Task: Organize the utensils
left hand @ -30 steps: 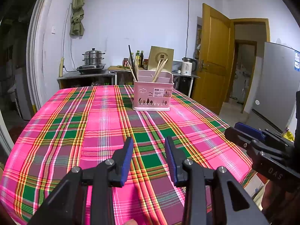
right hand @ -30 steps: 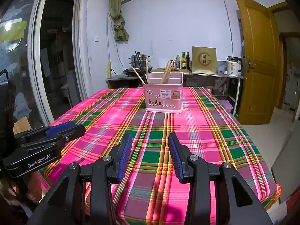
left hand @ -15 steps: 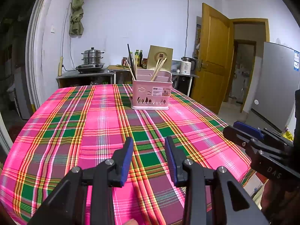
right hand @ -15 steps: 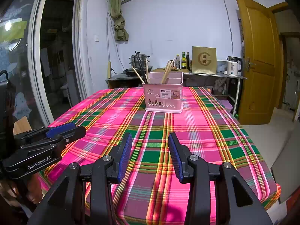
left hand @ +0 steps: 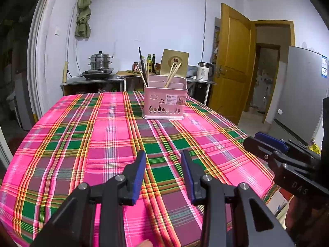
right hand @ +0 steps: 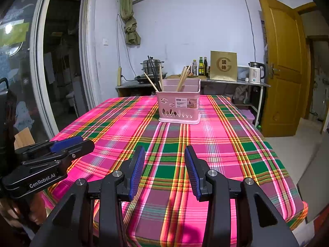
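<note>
A grey refrigerator beyond the open wooden door is shown only in the left wrist view, while a dark glass sliding door at the left is shown only in the right wrist view. In both views a pink utensil basket is seen standing upright on the far half of the counter, which is covered by a pink and green plaid cloth. Wooden chopsticks are leaned in one compartment and dark chopsticks with further wooden ones in another. The left hand-held gripper is held over the near edge of the counter with its blue-padded fingers apart and nothing between them. The right hand-held gripper is held likewise, spread and empty. The basket is placed well ahead of both, almost straight in front, touched by neither. Each hand-held gripper is caught side-on at the edge of the other's view.
</note>
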`<state>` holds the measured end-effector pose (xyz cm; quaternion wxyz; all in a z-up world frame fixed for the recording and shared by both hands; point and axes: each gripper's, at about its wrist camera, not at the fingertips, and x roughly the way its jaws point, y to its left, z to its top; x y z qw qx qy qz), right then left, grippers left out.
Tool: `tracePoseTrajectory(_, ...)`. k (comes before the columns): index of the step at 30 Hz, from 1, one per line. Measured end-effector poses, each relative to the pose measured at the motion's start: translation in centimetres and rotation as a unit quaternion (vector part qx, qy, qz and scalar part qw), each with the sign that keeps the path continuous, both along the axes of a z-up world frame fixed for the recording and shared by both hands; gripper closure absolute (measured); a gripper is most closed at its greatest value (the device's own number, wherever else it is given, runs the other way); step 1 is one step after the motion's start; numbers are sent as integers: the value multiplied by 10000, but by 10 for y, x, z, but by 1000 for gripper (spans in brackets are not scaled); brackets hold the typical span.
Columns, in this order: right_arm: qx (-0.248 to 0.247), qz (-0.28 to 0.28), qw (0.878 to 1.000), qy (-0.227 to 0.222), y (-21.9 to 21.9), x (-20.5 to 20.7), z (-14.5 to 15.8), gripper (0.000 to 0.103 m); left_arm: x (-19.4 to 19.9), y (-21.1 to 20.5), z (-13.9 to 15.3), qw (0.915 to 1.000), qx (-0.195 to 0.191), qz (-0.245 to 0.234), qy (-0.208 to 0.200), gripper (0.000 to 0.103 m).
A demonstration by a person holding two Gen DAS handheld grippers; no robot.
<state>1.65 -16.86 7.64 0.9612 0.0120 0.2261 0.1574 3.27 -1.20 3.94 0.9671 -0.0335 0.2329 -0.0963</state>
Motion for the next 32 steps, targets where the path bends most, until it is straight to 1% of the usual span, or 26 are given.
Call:
tracePoseTrajectory(5, 3, -3, 10000, 6, 0, 0, 0, 62, 1, -2, 0, 10000, 69, 15, -6, 66)
tracePoseTrajectory(9, 2, -3, 10000, 3, 0, 0, 0, 62, 2, -3, -2, 10000, 47, -24, 30, 66)
tracePoseTrajectory(24, 2, -16, 10000, 22, -2, 1, -1, 62, 3, -6, -6, 9999, 109, 86, 72, 67)
tracePoseTrajectory(28, 10, -28, 10000, 18, -3, 0, -1, 62, 4, -6, -7, 9999, 39, 70, 118, 66)
tracePoseTrajectory(32, 18, -48, 10000, 6, -6, -1, -3, 62, 4, -6, -8, 9999, 97, 75, 86, 66)
